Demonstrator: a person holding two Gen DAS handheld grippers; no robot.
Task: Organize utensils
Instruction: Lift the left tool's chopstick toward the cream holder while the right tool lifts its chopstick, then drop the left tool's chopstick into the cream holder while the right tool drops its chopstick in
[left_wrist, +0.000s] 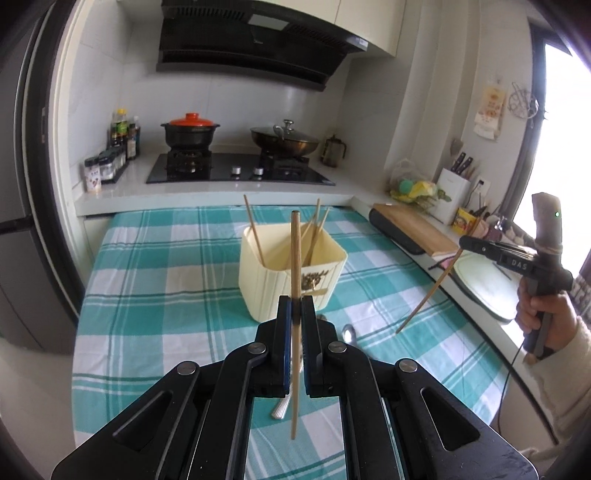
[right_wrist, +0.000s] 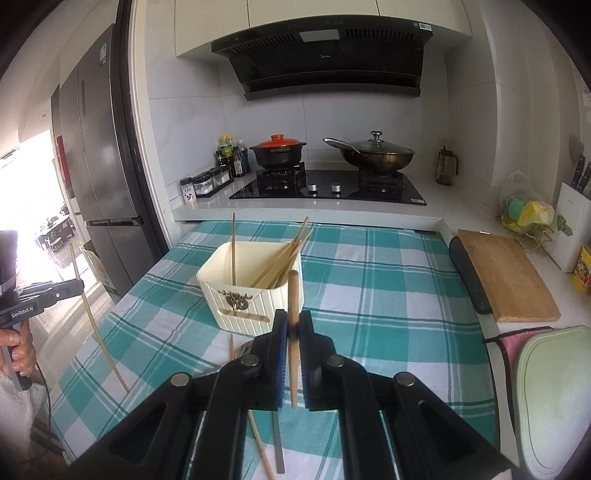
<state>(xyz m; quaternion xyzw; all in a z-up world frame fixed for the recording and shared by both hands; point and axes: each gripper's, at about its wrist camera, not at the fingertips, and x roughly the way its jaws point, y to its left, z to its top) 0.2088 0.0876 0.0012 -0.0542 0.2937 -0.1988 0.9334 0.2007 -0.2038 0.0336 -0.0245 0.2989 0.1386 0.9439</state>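
My left gripper (left_wrist: 295, 301) is shut on a wooden chopstick (left_wrist: 294, 251) that stands nearly upright above the checked cloth. Behind it sits the cream utensil holder (left_wrist: 291, 280) with several chopsticks leaning inside. My right gripper (right_wrist: 293, 315) is shut on a second chopstick (right_wrist: 293, 291), also upright, just in front of the holder (right_wrist: 251, 295). Each view shows the other hand: the right gripper (left_wrist: 461, 242) with its slanting chopstick (left_wrist: 424, 295), and the left gripper (right_wrist: 79, 284) with its chopstick (right_wrist: 96, 325). A loose chopstick (right_wrist: 258, 443), a grey handle (right_wrist: 279, 443) and a spoon (left_wrist: 347, 332) lie on the cloth.
The teal checked cloth (right_wrist: 388, 288) covers the table. Behind it is a hob with an orange-lidded pot (right_wrist: 277, 151) and a lidded wok (right_wrist: 376, 153). A wooden cutting board (right_wrist: 506, 280) and a knife block (right_wrist: 570, 229) sit at the right. A fridge (right_wrist: 99, 166) stands at the left.
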